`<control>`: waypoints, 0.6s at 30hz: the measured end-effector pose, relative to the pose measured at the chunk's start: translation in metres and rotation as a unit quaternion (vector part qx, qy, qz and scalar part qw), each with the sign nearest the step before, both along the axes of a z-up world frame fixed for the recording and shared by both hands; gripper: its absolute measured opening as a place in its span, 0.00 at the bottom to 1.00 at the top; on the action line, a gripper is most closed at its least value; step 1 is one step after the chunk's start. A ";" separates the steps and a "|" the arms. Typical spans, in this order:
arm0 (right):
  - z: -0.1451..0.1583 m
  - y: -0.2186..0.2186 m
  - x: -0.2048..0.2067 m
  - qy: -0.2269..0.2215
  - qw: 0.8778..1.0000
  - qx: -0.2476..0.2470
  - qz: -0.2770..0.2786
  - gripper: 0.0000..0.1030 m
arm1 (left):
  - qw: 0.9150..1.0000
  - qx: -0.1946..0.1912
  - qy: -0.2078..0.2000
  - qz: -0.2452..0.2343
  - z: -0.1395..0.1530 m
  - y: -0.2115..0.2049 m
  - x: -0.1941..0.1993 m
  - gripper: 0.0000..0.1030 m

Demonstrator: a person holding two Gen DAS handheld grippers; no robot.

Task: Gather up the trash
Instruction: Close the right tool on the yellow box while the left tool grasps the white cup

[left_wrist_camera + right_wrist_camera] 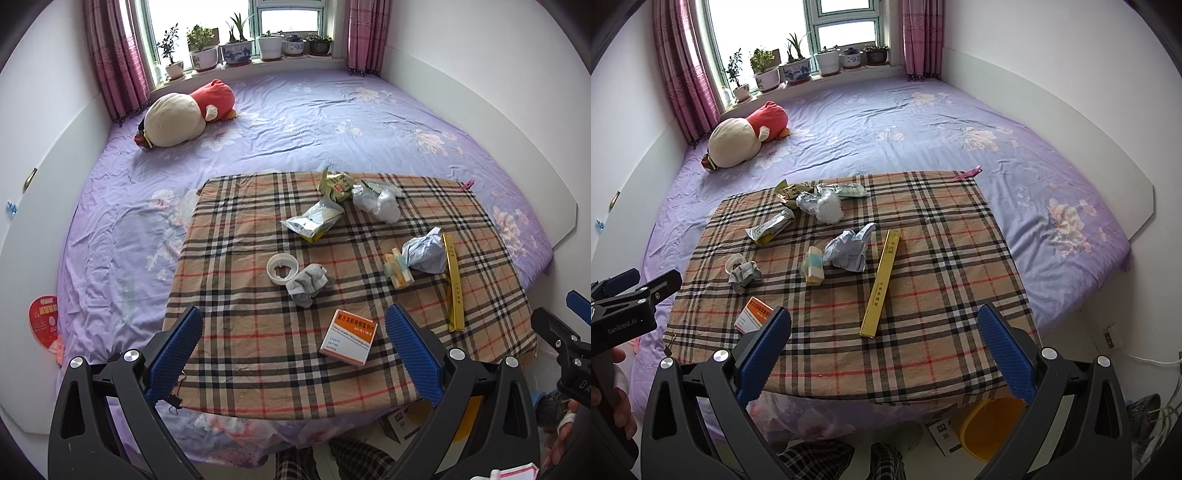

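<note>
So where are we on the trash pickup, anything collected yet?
Nothing looks collected yet. Both the left gripper and right gripper are open and empty, above the near edge of the plaid cloth. Still lying on it: the orange medicine box, gold box, crumpled paper, bottle cap, foil wrappers. The yellow bin sits on the floor below.

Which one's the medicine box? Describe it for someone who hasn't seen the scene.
On the plaid cloth spread over the purple bed, look at the near edge. The medicine box lies flat there: the only white carton with an orange band, unlike the crumpled wrappers beyond.
</note>
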State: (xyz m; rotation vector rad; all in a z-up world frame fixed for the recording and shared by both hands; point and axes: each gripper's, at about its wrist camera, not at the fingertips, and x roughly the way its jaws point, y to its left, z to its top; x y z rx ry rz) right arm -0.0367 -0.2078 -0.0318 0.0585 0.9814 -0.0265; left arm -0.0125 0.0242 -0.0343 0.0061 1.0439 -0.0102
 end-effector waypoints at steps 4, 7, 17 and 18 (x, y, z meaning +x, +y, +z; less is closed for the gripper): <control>-0.010 -0.003 -0.001 0.005 1.000 0.007 -0.009 0.97 | 1.000 -0.003 0.016 -0.001 -0.015 0.004 -0.002 0.95; -0.019 -0.002 0.002 0.009 1.000 0.009 -0.007 0.97 | 1.000 -0.003 0.018 -0.003 -0.023 0.006 -0.002 0.95; -0.056 0.003 0.016 0.036 0.999 0.015 -0.005 0.97 | 0.999 -0.015 0.036 0.016 -0.054 0.023 0.004 0.95; -0.061 0.004 0.019 0.038 0.999 0.015 -0.006 0.97 | 0.999 -0.016 0.038 0.017 -0.057 0.025 0.007 0.95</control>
